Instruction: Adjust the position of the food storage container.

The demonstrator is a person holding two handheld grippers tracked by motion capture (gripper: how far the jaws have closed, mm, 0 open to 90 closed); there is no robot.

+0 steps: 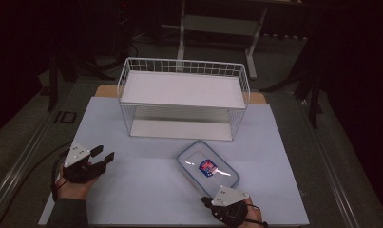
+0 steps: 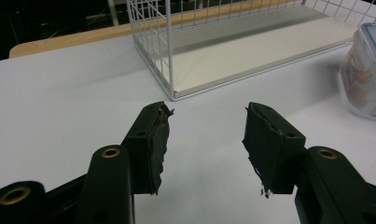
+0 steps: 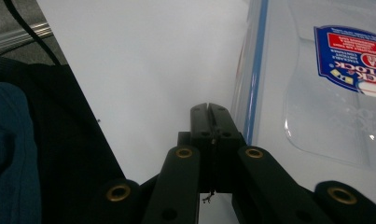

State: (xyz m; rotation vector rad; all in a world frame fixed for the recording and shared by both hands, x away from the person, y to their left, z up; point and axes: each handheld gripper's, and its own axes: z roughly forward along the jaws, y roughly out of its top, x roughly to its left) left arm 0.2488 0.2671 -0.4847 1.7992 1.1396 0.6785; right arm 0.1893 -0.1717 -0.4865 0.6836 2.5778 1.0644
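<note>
Clear plastic box [image 1: 207, 168] with a blue-rimmed lid and a red-and-blue label lies flat on the white table [image 1: 146, 190], near the front right corner and just in front of the white wire rack [image 1: 183, 97]. Its long axis runs diagonally, from the table's middle toward the front right edge. Right tool [image 1: 209, 201], jaws clenched on nothing, sits at the box's near end; in the right gripper view its tips [image 3: 211, 114] lie just beside the box's blue rim [image 3: 256, 74]. Left tool [image 1: 102, 157], jaws released and empty, rests near the front left corner, well apart from the box, which lies to its right. The right hand is judged the nearer for any push or grasp.
</note>
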